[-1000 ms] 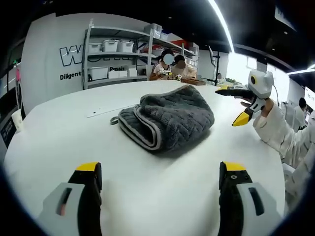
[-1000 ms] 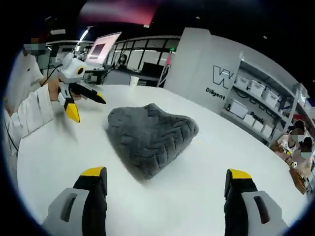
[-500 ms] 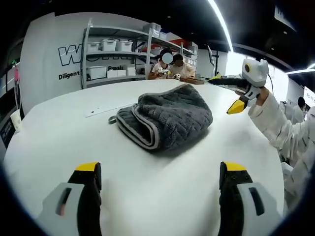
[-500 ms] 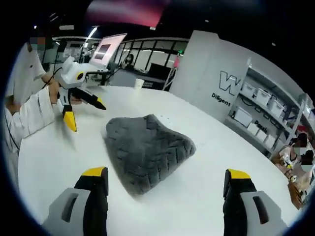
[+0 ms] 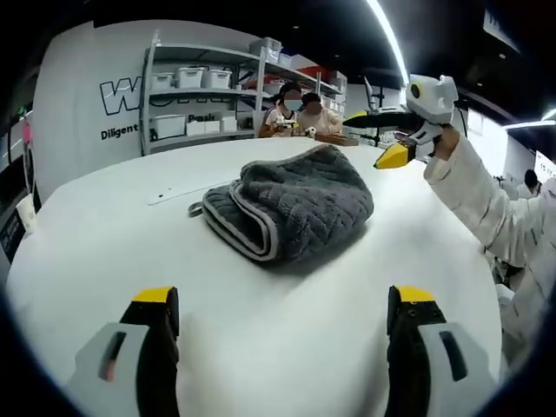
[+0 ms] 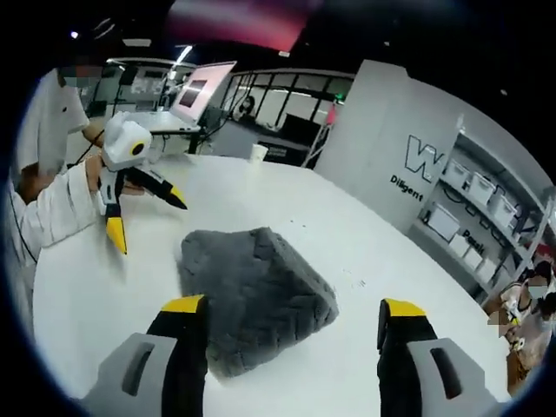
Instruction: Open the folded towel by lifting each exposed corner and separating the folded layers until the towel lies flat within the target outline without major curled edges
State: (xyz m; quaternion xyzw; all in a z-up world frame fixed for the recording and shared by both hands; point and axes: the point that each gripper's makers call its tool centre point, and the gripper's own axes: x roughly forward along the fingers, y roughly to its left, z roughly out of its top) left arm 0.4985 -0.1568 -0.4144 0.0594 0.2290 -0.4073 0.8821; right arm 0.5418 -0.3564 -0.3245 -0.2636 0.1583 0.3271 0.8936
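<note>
Left gripper view: towel [image 5: 291,208] still folded, unfolding not begun.
Ahead of the left gripper [image 5: 282,334], beyond its spread, empty jaws, the grey bundle sits on the white table [image 5: 104,252]. In the right gripper view it lies just past the right gripper [image 6: 291,334], whose jaws are also spread and empty. Every corner remains to be lifted; I see no target outline.

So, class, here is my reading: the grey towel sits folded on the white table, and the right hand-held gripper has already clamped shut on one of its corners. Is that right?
Not quite. The towel is folded on the white table, but the right hand-held gripper is open, its jaws spread wide apart with nothing clamped between them. The right gripper view shows this.
</note>
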